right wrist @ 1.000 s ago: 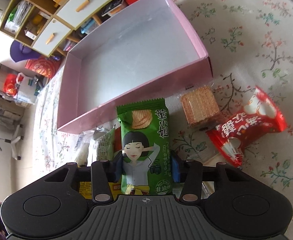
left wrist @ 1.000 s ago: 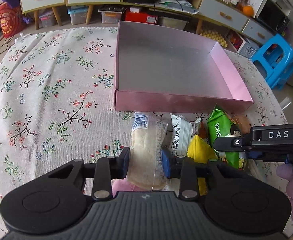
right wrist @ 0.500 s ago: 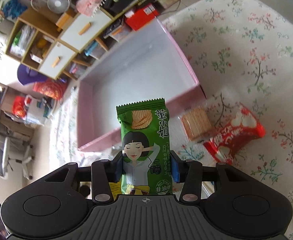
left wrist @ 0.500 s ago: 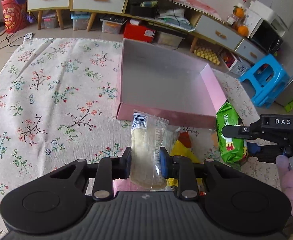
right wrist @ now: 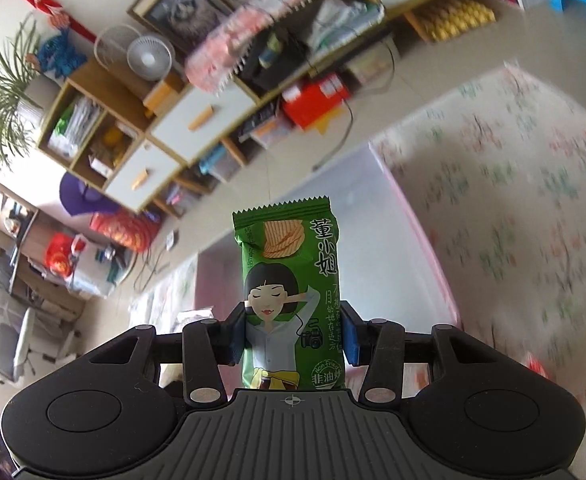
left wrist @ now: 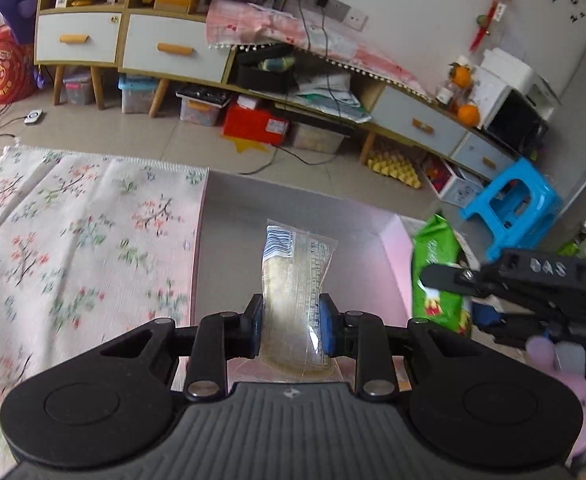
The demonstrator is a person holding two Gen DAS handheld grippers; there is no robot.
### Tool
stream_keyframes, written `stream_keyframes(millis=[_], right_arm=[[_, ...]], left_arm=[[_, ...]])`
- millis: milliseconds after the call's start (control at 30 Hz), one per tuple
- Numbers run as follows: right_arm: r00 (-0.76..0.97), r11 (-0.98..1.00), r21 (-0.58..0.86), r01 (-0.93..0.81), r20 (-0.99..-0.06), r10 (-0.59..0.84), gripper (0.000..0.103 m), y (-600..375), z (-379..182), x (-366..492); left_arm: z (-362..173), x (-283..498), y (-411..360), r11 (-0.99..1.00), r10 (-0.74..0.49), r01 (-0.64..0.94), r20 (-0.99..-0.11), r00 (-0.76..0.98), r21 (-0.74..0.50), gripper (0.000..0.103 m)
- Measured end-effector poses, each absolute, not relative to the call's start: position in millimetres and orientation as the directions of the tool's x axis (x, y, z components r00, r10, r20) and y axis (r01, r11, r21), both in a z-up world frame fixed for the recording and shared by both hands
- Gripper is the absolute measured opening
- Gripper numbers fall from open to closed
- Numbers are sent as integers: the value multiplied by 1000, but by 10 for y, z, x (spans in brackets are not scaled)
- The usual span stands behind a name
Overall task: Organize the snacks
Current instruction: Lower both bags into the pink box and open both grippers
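Two packets are held at once: the clear-wrapped pale pastry packet (left wrist: 297,280) is pinched in the left gripper (left wrist: 291,330) above the shallow pink cardboard box (left wrist: 397,264), and the green crinkle-edged crisp packet (right wrist: 289,300) is clamped in the right gripper (right wrist: 291,338) nearby. Either slippery wrapper could slide from its pads, or the two grippers could collide over the box. The box floor is largely hidden, and the floral cloth (left wrist: 73,248) is blurred.
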State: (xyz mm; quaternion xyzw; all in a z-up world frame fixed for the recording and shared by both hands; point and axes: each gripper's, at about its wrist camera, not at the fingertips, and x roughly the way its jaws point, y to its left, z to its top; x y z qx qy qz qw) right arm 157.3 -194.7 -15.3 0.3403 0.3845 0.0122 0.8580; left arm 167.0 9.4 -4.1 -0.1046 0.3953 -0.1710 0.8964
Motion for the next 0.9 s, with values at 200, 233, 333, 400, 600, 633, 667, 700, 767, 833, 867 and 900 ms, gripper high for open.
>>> stream_keyframes(millis=[200, 233, 333, 400, 600, 633, 667, 700, 767, 833, 867, 900], right_arm=[[703, 801, 547, 242, -668, 244, 45, -1987, -389, 1762], [701, 807, 539, 244, -672, 237, 45, -1990, -430, 1779], [685, 819, 515, 253, -693, 224, 45, -1990, -523, 1811], [670, 824, 503, 261, -709, 221, 45, -1996, -590, 1815], [649, 838, 474, 269, -733, 206, 45, -1987, -666, 1808], [647, 841, 471, 267, -734, 205, 45, -1980, -665, 1801], [646, 843, 469, 265, -735, 206, 45, -1973, -664, 1795], [645, 844, 466, 264, -736, 205, 45, -1968, -662, 1789], [641, 850, 458, 258, -740, 204, 45, -1957, -655, 1782], [636, 855, 451, 255, -745, 202, 45, -1943, -645, 1781], [634, 856, 450, 254, -746, 204, 45, -1949, -648, 1783], [633, 857, 449, 253, -747, 204, 45, -1947, -646, 1780]], left_arm=[[-248, 1767, 17, 944, -329, 233, -651, 684, -233, 25], [-282, 1761, 20, 946, -326, 234, -652, 684, -226, 25], [-318, 1760, 64, 949, -313, 242, -682, 661, -201, 25], [-321, 1725, 104, 947, -320, 251, -676, 664, -201, 25], [-297, 1695, 78, 949, -309, 260, -705, 638, -179, 24], [-298, 1680, 75, 949, -305, 262, -709, 636, -174, 24], [-311, 1682, 77, 949, -305, 264, -712, 632, -171, 24], [-319, 1682, 79, 949, -304, 266, -715, 629, -169, 24], [-327, 1677, 60, 949, -299, 275, -724, 622, -156, 24], [-323, 1672, 34, 949, -288, 283, -736, 613, -135, 24], [-323, 1675, 30, 951, -281, 281, -742, 609, -130, 24], [-319, 1685, 19, 953, -277, 274, -747, 604, -131, 24]])
